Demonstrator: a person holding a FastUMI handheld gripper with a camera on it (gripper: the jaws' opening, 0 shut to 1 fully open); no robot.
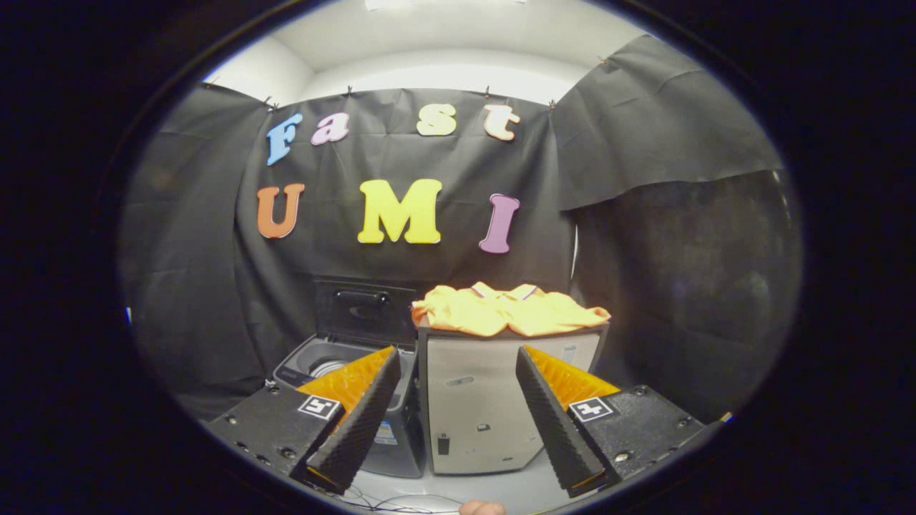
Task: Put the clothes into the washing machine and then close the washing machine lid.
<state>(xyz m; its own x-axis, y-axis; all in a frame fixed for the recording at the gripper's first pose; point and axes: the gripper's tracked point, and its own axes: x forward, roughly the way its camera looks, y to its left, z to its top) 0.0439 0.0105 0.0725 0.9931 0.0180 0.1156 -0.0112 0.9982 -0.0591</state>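
gripper view: tool (pixel 458 357) open, well short of clothes (pixel 504 311).

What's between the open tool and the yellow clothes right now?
In the gripper view, the open tool frames the grey cabinet's front; the yellow clothes lie on its top, beyond the fingers.

1 washer (pixel 343 372), 1 cabinet (pixel 486 408), prob. 2 shirts (pixel 508 311), 1 open-fingered gripper (pixel 458 422).

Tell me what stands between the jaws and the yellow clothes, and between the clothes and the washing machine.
Nothing visible does. The gripper is open, the yellow clothes lying beyond it on the grey cabinet. The washing machine stands beside the cabinet, its lid raised.
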